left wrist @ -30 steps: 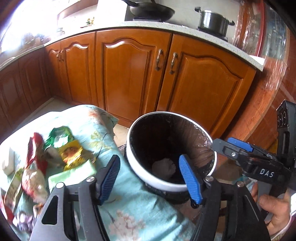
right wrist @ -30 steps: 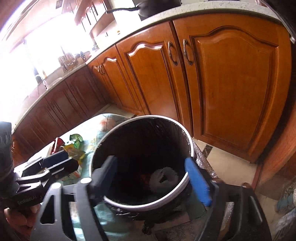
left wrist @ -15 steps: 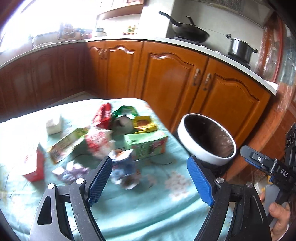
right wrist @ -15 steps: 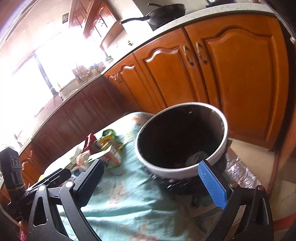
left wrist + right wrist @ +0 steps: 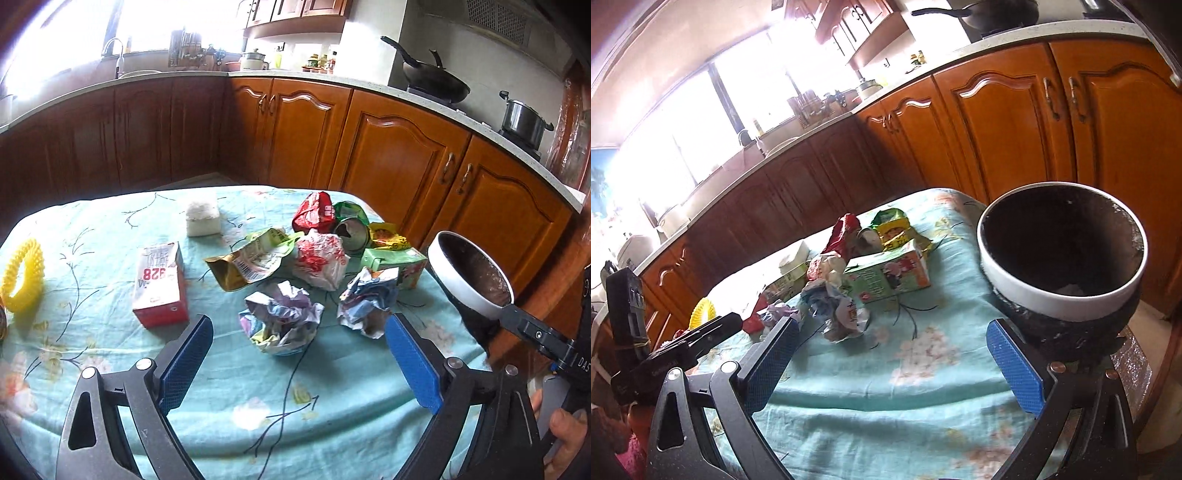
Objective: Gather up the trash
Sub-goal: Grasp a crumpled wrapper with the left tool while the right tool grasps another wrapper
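Note:
Trash lies in a heap on the floral teal tablecloth [image 5: 332, 387]: two crumpled paper balls [image 5: 280, 321] [image 5: 365, 302], a green carton [image 5: 395, 264], a white bag with red print [image 5: 319, 262], a yellow-green pouch [image 5: 247, 264], a red wrapper [image 5: 314, 212] and a red-and-white carton [image 5: 160, 284]. The white-rimmed bin with a black liner [image 5: 465, 295] [image 5: 1052, 306] stands off the table's right end. My left gripper [image 5: 298, 325] hovers over the near cloth, its jaws opening, gripping nothing; one paper ball lies just ahead. My right gripper [image 5: 892, 328] is open and empty beside the bin.
A white tissue pack [image 5: 201, 218] and a yellow spiked ring [image 5: 24, 275] lie further left on the cloth. Wooden cabinets [image 5: 399, 158] run behind the table, with a wok [image 5: 436, 79] and a pot [image 5: 524, 118] on the counter. A hand [image 5: 565, 428] holds the right gripper.
Both views have swung left from over the bin to the table, so the trash heap now fills the left view. Both grippers' jaws stand wider than before.

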Demonstrator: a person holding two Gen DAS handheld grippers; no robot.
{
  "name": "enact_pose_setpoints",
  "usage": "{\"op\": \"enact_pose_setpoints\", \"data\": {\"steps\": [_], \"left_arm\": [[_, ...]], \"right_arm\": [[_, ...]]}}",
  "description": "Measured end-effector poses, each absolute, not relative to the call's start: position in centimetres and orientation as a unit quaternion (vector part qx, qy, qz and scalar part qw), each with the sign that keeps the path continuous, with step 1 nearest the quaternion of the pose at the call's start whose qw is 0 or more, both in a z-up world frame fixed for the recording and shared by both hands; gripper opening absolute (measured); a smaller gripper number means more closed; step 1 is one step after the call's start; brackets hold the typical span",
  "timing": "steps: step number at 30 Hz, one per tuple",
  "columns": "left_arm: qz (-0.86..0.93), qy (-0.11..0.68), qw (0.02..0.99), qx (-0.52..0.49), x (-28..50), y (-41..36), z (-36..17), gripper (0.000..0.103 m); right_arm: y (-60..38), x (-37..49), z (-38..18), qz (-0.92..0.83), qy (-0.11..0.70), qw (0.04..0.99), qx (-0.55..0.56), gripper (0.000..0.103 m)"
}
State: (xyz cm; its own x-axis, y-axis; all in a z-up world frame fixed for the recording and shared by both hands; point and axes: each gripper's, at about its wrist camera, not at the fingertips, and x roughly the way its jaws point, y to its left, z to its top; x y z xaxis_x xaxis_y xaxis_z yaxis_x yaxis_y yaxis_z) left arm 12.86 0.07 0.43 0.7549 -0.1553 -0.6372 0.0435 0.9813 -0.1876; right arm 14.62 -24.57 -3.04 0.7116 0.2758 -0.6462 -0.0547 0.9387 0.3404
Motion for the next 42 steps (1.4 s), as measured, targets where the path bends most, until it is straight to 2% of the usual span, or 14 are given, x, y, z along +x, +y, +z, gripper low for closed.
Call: {"op": "enact_pose_setpoints", "data": {"steps": [12, 18, 21, 22, 24, 25, 26, 27, 28, 29, 32, 42], "left_arm": [[-0.033, 0.365, 0.927, -0.085, 13.9, 2.7, -0.4, 0.094], [-0.037, 0.377, 0.921, -0.086, 16.4, 2.7, -1.5, 0.092], [-0.045, 0.386, 0.917, -0.087, 17.7, 2.5, -2.3, 0.079], [-0.048, 0.39, 0.915, -0.087, 18.1, 2.4, -2.7, 0.074], [-0.057, 0.399, 0.911, -0.088, 18.9, 2.2, -3.3, 0.064], [-0.061, 0.404, 0.908, -0.089, 19.3, 2.2, -3.7, 0.055], [-0.07, 0.408, 0.905, -0.094, 19.5, 2.2, -3.9, 0.045], [-0.082, 0.409, 0.903, -0.102, 19.7, 2.2, -4.1, 0.038], [-0.094, 0.408, 0.902, -0.107, 19.8, 2.2, -4.1, 0.025], [-0.101, 0.406, 0.902, -0.107, 19.8, 2.1, -3.9, 0.02], [-0.1, 0.397, 0.908, -0.09, 19.4, 1.7, -3.3, 0.015], [-0.128, 0.375, 0.913, -0.097, 17.2, 0.8, -0.9, 0.014]], "right_arm": [[-18.5, 17.8, -4.7, 0.139, 0.383, 0.908, 0.095, 0.1], [-17.1, 20.5, -5.8, 0.15, 0.402, 0.899, 0.089, 0.083], [-16.7, 21.7, -6.7, 0.151, 0.414, 0.893, 0.089, 0.074], [-16.7, 22.0, -6.9, 0.152, 0.417, 0.891, 0.091, 0.067], [-16.5, 22.4, -7.4, 0.154, 0.427, 0.886, 0.093, 0.05], [-16.5, 22.5, -7.6, 0.154, 0.431, 0.884, 0.095, 0.034], [-16.6, 22.5, -7.7, 0.153, 0.432, 0.883, 0.096, 0.029], [-16.7, 22.3, -7.7, 0.154, 0.431, 0.884, 0.099, 0.029], [-16.8, 22.1, -7.5, 0.155, 0.429, 0.884, 0.1, 0.027], [-16.9, 21.8, -7.3, 0.156, 0.426, 0.885, 0.1, 0.026], [-17.5, 20.9, -6.5, 0.159, 0.418, 0.888, 0.105, 0.025], [-21.2, 17.9, -3.4, 0.139, 0.391, 0.902, 0.123, 0.024]]}}
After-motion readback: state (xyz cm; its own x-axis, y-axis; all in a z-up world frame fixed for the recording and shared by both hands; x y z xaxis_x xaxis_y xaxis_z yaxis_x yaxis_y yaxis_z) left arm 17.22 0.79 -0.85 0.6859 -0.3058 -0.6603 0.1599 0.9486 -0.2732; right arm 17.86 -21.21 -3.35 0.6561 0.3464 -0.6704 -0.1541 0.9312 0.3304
